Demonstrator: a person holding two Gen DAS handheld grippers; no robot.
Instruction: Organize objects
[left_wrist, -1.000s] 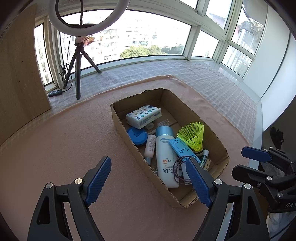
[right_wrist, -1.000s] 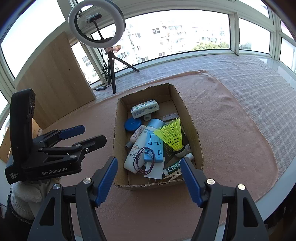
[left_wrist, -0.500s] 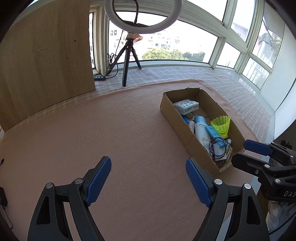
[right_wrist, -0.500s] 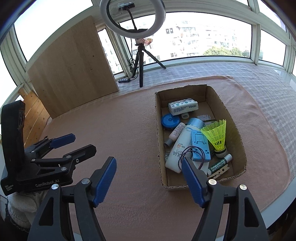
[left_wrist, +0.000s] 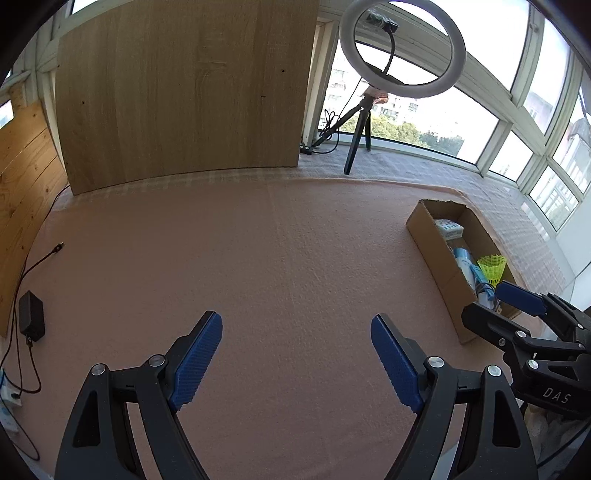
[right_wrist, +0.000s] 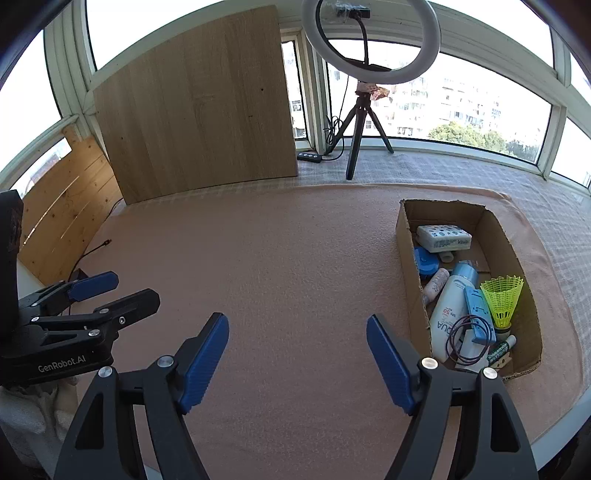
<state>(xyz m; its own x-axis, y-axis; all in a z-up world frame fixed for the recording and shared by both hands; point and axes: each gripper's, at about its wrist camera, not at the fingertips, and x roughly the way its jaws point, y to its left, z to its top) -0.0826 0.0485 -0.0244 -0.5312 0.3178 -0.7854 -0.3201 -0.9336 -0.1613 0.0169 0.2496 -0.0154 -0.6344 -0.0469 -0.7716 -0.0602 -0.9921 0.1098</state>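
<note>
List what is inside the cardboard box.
Inside the cardboard box: a tissue pack, blue lid, small tube, white bottle, blue holder, cord loop, yellow shuttlecock, lip balm. Anything beneath them is hidden.

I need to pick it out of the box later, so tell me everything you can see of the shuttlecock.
The shuttlecock has a neon yellow-green plastic mesh skirt flaring upward and a dark band above its pale base. It stands roughly upright at the right side of the cardboard box, base down among the clutter, beside a blue holder. Neither gripper touches it.
</note>
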